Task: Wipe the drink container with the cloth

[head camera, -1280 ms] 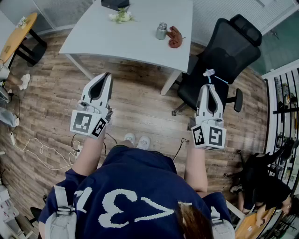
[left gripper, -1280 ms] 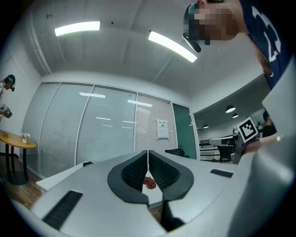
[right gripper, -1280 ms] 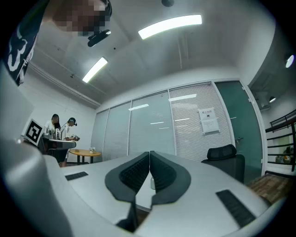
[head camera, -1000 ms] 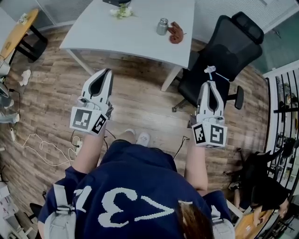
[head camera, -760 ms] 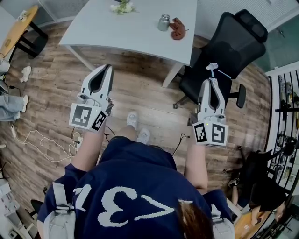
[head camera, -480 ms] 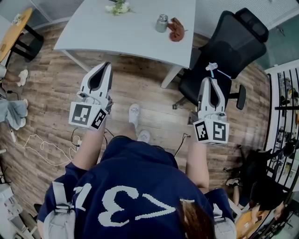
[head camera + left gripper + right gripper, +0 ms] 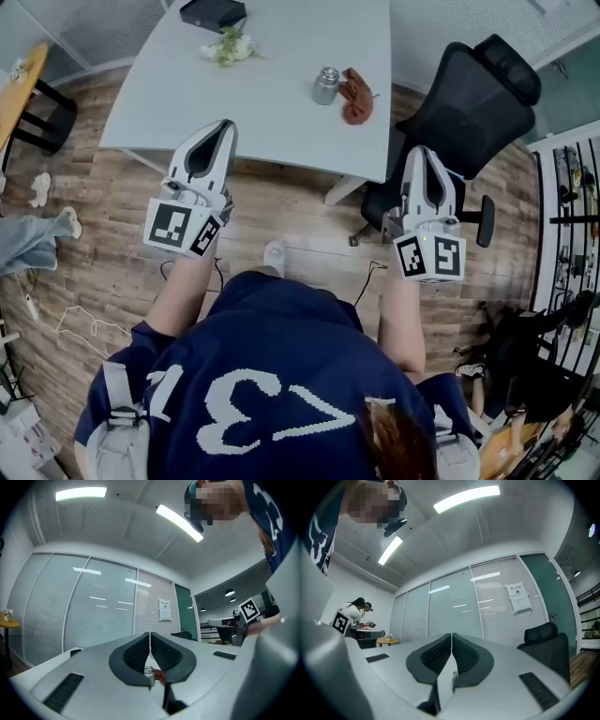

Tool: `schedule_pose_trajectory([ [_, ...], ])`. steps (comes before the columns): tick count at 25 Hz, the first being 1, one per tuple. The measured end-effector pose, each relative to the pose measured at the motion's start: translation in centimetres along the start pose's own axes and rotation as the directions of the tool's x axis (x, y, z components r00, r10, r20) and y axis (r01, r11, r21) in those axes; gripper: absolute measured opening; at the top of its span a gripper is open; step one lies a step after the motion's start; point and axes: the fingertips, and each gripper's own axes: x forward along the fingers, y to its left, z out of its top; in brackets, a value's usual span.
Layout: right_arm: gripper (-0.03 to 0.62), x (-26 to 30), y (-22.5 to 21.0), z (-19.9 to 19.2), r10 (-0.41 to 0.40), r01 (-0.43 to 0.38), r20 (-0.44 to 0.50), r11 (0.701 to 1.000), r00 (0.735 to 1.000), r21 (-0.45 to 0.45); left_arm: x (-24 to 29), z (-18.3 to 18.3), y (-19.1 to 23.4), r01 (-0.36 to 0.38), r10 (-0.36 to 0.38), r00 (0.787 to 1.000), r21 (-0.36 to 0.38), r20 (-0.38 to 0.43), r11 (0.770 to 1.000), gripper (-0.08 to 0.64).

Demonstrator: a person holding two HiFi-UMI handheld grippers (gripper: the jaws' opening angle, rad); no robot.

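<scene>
A small metal drink container (image 7: pixel 325 85) stands on the white table (image 7: pixel 272 94), with a crumpled reddish-brown cloth (image 7: pixel 356 95) lying right beside it. My left gripper (image 7: pixel 222 130) hangs shut and empty over the table's near edge, well short of both. The container (image 7: pixel 149 671) and the cloth (image 7: pixel 159 676) peek through below the tips in the left gripper view. Over to the right, my right gripper (image 7: pixel 420 154) is shut with nothing in it, off the table's right corner above the office chair. The container (image 7: pixel 455 673) shows as a speck under its pressed-together jaws in the right gripper view.
A black office chair (image 7: pixel 466 103) stands right of the table. A small bunch of flowers (image 7: pixel 225 50) and a black box (image 7: pixel 214 13) sit at the table's far side. Cables (image 7: pixel 75 314) lie on the wood floor at left. A wooden side table (image 7: pixel 21 89) is at far left.
The person has walked toward the table; both grippers, still shut, now reach the table's near edge, and the container and cloth appear closer.
</scene>
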Motion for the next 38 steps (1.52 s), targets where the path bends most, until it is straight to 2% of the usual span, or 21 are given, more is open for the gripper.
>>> schedule_pose_trajectory([
  [6,0.029,4.0,-0.1,-1.8,-0.018,0.019,-0.037,1.0,0.999,0.011,4.0,-1.4,3.0,0.059,-0.059,0.998,-0.017,-0.026,0.998,0.023],
  [15,0.029,9.0,-3.2,-4.0,-0.024,0.025,-0.084,1.0,0.996,0.012,8.7,-4.7,5.2,0.062,-0.067,0.995,-0.079,-0.068,0.995,0.023],
  [19,0.029,13.0,-5.2,-4.4,0.014,-0.012,-0.068,1.0,0.998,0.023,12.0,-4.8,5.9,0.048,-0.052,0.997,-0.071,-0.058,0.996,0.023],
  [24,0.029,19.2,-7.8,-4.0,0.102,-0.102,-0.045,0.995,0.994,0.01,17.4,-4.9,6.1,0.041,-0.044,0.997,-0.044,-0.063,0.998,0.023],
  [31,0.029,25.0,-11.4,-5.7,0.181,-0.179,-0.068,0.983,0.981,0.032,22.9,-6.2,6.8,-0.023,0.02,0.997,-0.038,-0.075,0.999,0.023],
  [38,0.029,27.7,-13.8,-9.5,0.182,-0.173,-0.136,0.982,0.974,0.076,27.1,-10.9,6.0,0.035,-0.048,0.984,-0.075,-0.174,0.997,0.025],
])
